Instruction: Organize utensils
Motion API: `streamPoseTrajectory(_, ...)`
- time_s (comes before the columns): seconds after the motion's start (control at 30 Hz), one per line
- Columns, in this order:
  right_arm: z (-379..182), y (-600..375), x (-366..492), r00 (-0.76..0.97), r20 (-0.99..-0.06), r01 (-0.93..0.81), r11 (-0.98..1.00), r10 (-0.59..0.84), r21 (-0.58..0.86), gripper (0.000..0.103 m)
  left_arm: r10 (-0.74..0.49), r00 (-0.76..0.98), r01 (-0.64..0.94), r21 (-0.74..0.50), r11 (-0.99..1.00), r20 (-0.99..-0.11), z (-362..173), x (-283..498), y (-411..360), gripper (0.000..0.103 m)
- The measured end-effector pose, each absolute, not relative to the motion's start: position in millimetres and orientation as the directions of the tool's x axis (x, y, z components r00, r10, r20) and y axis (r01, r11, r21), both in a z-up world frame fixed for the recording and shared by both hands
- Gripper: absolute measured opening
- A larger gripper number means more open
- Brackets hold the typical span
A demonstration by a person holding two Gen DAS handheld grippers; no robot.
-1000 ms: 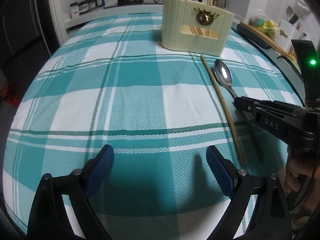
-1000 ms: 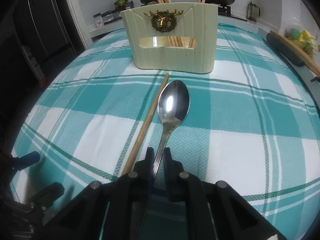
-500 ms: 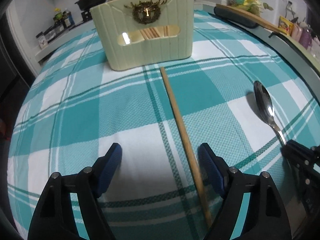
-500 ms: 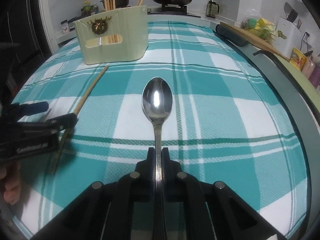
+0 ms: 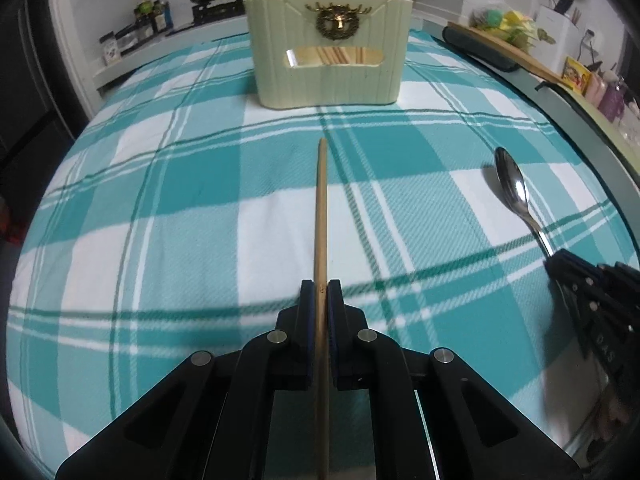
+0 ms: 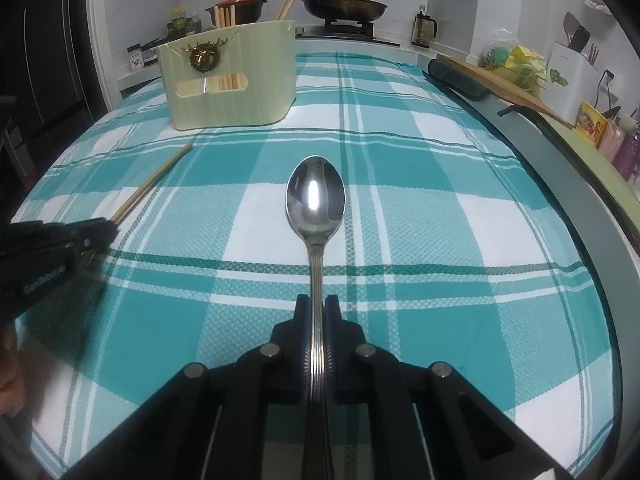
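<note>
- The wooden chopstick (image 5: 321, 216) runs lengthwise straight away from the left wrist camera, its far tip aimed at the cream utensil holder (image 5: 328, 52) and stopping well short of it.
- The left gripper (image 5: 321, 292) is clamped on the chopstick's near part, the blue pads (image 5: 307, 304) pressing it from both sides; the rest of the stick reaches forward over the teal-and-white checked tablecloth (image 5: 160, 240).
- The steel spoon (image 6: 316, 216) points its long axis away from the right wrist camera, bowl at the far end and facing up, ribbed handle running back between the fingers.
- The right gripper (image 6: 317, 308) is clenched on the spoon's handle, near the neck.
- From the right view the chopstick (image 6: 152, 184) slants toward the holder (image 6: 228, 80), which stands at the far left of the cloth with more chopsticks (image 6: 224, 16) upright inside it.
- Spoon and chopstick are well apart, the spoon to the chopstick's right.
- Each gripper shows at the edge of the other's view.
</note>
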State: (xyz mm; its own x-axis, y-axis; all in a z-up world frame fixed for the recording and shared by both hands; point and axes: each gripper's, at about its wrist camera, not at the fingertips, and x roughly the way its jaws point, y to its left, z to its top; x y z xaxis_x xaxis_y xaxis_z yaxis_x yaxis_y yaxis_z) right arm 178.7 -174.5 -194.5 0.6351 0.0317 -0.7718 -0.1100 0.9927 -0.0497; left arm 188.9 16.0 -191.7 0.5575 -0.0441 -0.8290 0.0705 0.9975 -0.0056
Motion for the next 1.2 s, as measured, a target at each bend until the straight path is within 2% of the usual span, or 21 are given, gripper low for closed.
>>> streamPoseTrajectory(0.13,-195,-177,174,0.636,-0.771,-0.112,0.992,0.033,-0.050,0.007,-0.072,0.529,0.058,-0.048,0.997,-0.845,-193,155,35,0.007)
streamPoseTrajectory(0.17,-194,-178,173,0.636,-0.771,-0.117,0.992,0.038,-0.047,0.008,-0.087,0.528,0.056,-0.068,0.996,-0.845,-192,149,39,0.016)
streamPoseTrajectory(0.2,-194,-178,171,0.634,-0.772,-0.122,0.992,0.045,-0.042,0.012,-0.101,0.528,0.055,-0.085,0.995,-0.843,-190,146,40,0.035)
streamPoseTrajectory(0.23,-193,-179,170,0.633,-0.772,-0.127,0.992,0.060,-0.027,0.017,-0.110,0.535,0.052,-0.097,0.994,-0.838,-187,144,42,0.045)
streamPoseTrajectory(0.27,-192,-181,168,0.631,-0.771,-0.130,0.992,0.080,-0.003,0.036,-0.109,0.548,0.049,-0.098,0.994,-0.830,-183,143,43,0.058)
streamPoseTrajectory(0.3,-191,-182,167,0.633,-0.769,-0.128,0.992,0.091,0.012,0.051,-0.103,0.559,0.048,-0.092,0.995,-0.823,-181,143,44,0.061)
streamPoseTrajectory(0.43,-184,-186,160,0.637,-0.763,-0.133,0.991,0.110,0.032,0.052,-0.106,0.552,0.062,-0.086,0.994,-0.827,-178,153,47,0.061)
streamPoseTrajectory(0.57,-183,-193,160,0.610,-0.784,-0.132,0.990,0.119,0.048,0.052,-0.080,0.544,0.061,-0.055,0.997,-0.835,-180,160,49,0.066)
streamPoseTrajectory(0.9,-183,-189,161,0.589,-0.801,-0.143,0.989,0.107,0.027,0.052,-0.010,0.551,0.039,0.014,0.999,-0.835,-178,171,50,0.066)
streamPoseTrajectory(1.2,-183,-186,163,0.584,-0.805,-0.148,0.989,0.102,0.018,0.052,-0.006,0.546,0.040,0.019,0.999,-0.838,-180,171,50,0.066)
